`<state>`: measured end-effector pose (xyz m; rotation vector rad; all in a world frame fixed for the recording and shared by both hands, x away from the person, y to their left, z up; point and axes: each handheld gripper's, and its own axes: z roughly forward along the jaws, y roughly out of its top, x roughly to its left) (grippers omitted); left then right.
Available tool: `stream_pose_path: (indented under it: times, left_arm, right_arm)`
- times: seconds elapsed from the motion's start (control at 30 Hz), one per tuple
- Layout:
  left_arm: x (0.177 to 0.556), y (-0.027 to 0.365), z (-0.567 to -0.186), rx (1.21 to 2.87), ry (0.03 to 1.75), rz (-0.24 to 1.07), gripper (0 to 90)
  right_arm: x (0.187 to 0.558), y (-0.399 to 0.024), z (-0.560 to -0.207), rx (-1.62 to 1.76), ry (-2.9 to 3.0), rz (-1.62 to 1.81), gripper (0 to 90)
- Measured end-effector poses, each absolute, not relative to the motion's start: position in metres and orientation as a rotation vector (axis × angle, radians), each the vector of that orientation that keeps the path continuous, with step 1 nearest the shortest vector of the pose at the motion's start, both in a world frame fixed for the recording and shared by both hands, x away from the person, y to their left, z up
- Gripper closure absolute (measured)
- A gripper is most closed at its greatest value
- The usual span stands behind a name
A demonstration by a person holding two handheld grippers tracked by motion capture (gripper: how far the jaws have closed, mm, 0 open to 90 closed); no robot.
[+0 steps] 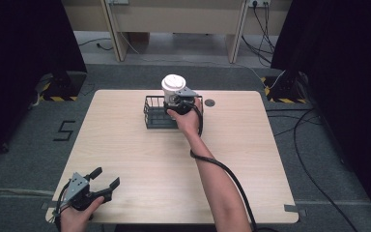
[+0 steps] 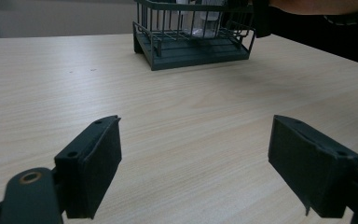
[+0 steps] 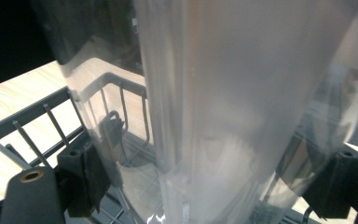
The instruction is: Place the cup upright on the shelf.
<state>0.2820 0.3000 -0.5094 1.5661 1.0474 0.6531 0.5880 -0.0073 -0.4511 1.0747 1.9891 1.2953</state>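
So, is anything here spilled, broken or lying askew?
Nothing stands out. The translucent plastic cup with a white lid stands upright in the dark wire basket, held by the right gripper. The light wooden table looks clean.

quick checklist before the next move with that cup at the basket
1. Right gripper around the translucent cup: ok, a jaw sits on each side in the right gripper view.
2. Jaws pressing the cup firmly: cannot tell.
3. Cup upright: ok.
4. Cup bottom seated on the wire basket floor: cannot tell.
5. Left gripper open and well away from the basket: ok.
6. Table around the basket free of clutter: ok.
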Motion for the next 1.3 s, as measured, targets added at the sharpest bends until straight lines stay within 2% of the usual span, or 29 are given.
stream_pose_path:
  times: [0.7,1.3]
  left_arm:
    - [0.283,0.3,-0.509,1.57,1.048,0.659,16.6]
    - [0.282,0.299,-0.509,1.574,1.046,0.664,16.6]
  right_arm:
    - [0.568,-0.019,-0.446,1.123,1.983,1.33,15.6]
    - [0.534,-0.037,-0.442,1.087,2.037,1.346,15.4]
